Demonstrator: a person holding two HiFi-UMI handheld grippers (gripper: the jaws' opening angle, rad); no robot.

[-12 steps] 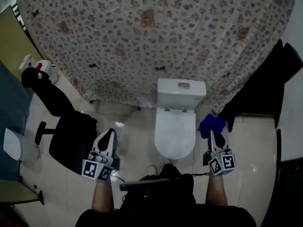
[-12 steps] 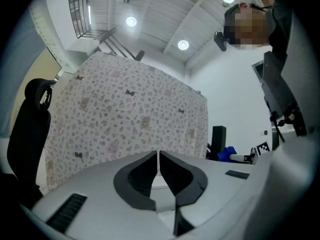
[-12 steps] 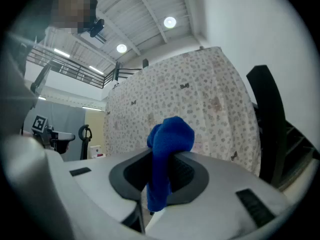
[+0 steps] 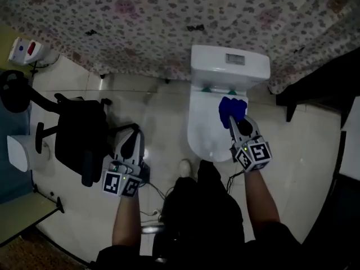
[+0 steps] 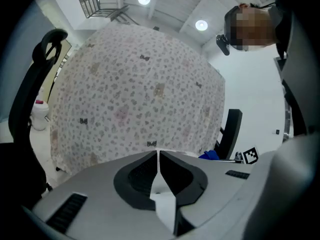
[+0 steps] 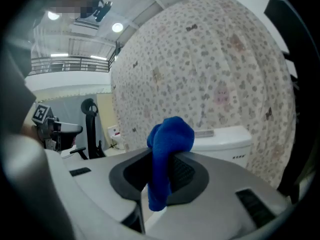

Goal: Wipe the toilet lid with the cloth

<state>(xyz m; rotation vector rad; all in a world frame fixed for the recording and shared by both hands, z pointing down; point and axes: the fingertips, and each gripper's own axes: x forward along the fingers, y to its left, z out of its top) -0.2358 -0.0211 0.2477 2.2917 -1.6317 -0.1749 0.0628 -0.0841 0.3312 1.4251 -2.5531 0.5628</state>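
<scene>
Currently: right gripper [image 4: 235,126] clamped on blue cloth [image 4: 232,110]; cloth bunches above the jaw tips and hangs down between them. Cloth lies over right part of closed toilet lid [image 4: 207,129]; contact with lid not determinable. Left gripper [image 4: 131,140] has its jaws together with nothing between, held over floor tiles [image 4: 163,111] left of the toilet. Black office chair [image 4: 79,142] stands just left of it. Floral curtain [image 4: 140,21] hangs behind cistern [image 4: 229,63], hiding the wall. Right gripper covers lid's right edge. Person's dark clothing [image 4: 197,207] blocks floor before the bowl. White object [image 4: 18,152] at left edge: unidentifiable.
</scene>
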